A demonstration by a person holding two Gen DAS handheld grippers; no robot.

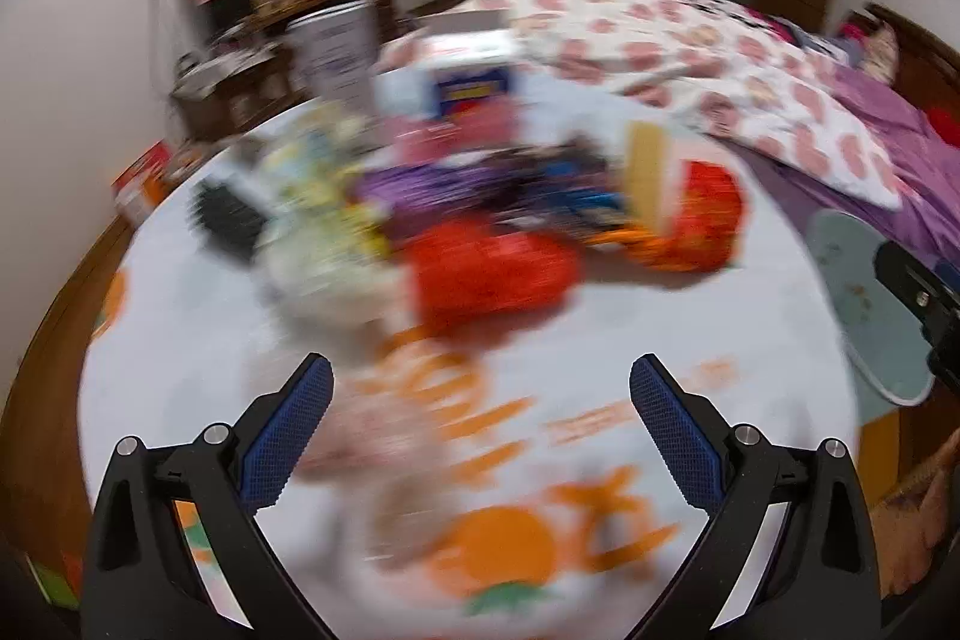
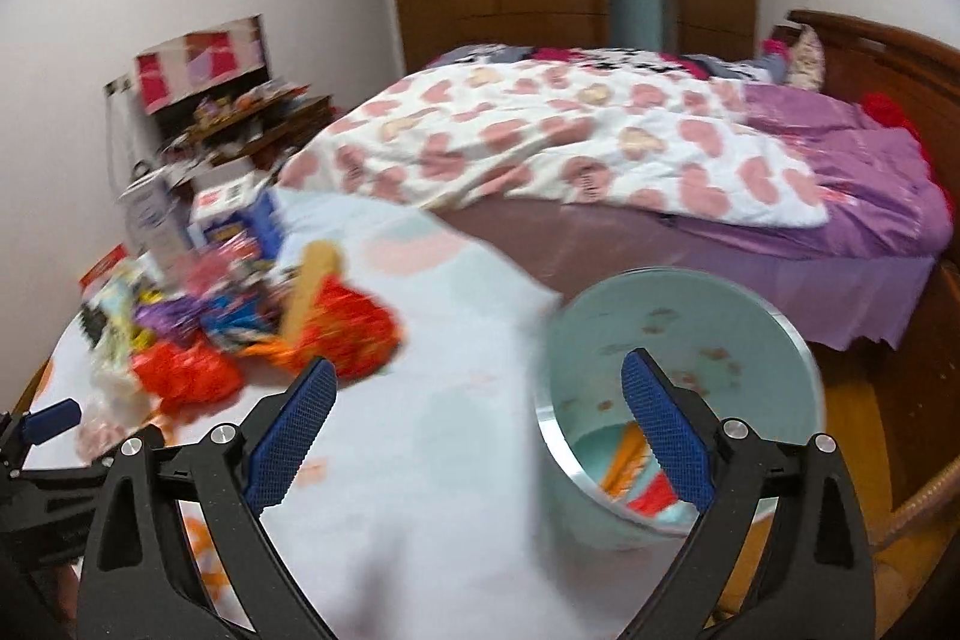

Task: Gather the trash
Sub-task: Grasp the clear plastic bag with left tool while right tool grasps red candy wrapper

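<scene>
Crumpled wrappers, red, orange, purple and yellow, form the blurred trash pile [image 1: 480, 220] at twelve o'clock from the left gripper [image 1: 480, 430], whose blue pads stand spread and empty. At three o'clock sits the pale green bin [image 2: 678, 340], scraps inside, behind the right gripper [image 2: 480, 436], equally spread, holding nothing.

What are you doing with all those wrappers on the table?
A person is clearing trash with two hand-held grippers. Both the left gripper and right gripper are open and empty. A pile of wrappers still sits on the table. The pale bin beside it already holds a few pieces.
</scene>
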